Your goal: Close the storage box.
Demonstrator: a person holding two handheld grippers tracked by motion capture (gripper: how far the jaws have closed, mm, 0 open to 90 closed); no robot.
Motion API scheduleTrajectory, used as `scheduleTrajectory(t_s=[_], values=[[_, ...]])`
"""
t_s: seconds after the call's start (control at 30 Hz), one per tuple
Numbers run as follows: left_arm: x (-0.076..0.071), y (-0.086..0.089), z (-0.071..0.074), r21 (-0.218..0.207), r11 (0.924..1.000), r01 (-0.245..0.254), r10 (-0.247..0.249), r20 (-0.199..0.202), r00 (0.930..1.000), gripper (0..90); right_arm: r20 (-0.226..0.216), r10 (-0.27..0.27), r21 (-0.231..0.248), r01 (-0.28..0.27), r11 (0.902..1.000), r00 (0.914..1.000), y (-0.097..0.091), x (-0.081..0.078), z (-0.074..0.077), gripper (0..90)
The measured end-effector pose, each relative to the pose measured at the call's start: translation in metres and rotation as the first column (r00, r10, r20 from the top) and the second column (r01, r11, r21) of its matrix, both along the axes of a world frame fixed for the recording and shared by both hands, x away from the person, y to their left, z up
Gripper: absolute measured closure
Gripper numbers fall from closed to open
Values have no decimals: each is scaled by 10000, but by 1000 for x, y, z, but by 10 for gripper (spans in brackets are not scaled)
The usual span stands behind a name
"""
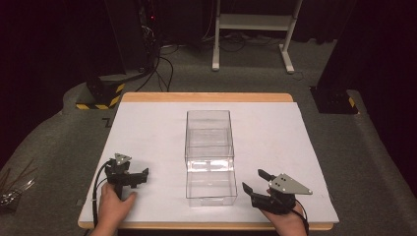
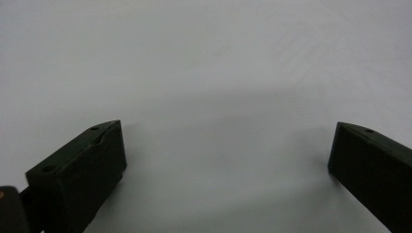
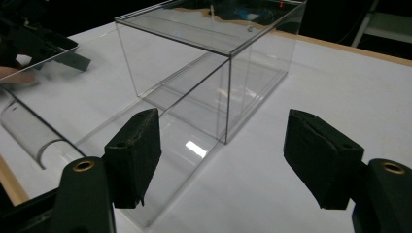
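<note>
High view: fixed above person's side of bench (image 1: pixel 147 123), looks forward and down, far enough to take in whole white top plus floor and rack legs beyond. Left gripper view: rides on left hand-held gripper (image 2: pixel 227 165), aimed down, very close to white surface. Right gripper view: rides on right hand-held gripper (image 3: pixel 221 160), low, looks across bench at clear box (image 3: pixel 209 63), near. Shared by high and right gripper views: clear box (image 1: pixel 209 147), left hand-held gripper (image 1: pixel 129 174).
</note>
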State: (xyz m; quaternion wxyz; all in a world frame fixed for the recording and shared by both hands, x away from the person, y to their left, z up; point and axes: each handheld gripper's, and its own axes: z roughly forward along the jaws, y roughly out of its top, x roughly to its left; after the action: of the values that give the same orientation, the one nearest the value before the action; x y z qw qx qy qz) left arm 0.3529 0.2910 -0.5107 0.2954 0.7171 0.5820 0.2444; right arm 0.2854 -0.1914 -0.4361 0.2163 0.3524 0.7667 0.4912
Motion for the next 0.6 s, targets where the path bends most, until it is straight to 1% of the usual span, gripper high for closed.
scheduleTrajectory(t_s=[0.1, 0.2, 0.33, 0.47, 0.53, 0.6], values=[[0, 0, 0, -1, 10000, -1, 1, -1, 10000, 5, 28, 153, -60, -153, 9999, 9999, 3, -5, 1, 295], [0, 0, 0, 3, 10000, -1, 1, 2, 10000, 5, -55, 321, 110, -321, 9994, 9995, 6, -9, 1, 292], [0, 0, 0, 5, 10000, 1, -1, 8, 10000, 5, -33, 618, 62, -618, 9981, 9981, 12, -13, 2, 287], [0, 0, 0, 6, 10000, 1, -1, 11, 10000, 5, -168, 924, 132, -922, 9957, 9956, 17, -16, 1, 283], [0, 0, 0, 3, 10000, 1, -1, 3, 10000, 5, -163, 991, 6, -991, 9951, 9949, 20, -17, -1, 282], [0, 0, 0, 2, 10000, 1, -1, 4, 10000, 5, -208, 1033, 57, -1032, 9946, 9944, 21, -17, -2, 281]])
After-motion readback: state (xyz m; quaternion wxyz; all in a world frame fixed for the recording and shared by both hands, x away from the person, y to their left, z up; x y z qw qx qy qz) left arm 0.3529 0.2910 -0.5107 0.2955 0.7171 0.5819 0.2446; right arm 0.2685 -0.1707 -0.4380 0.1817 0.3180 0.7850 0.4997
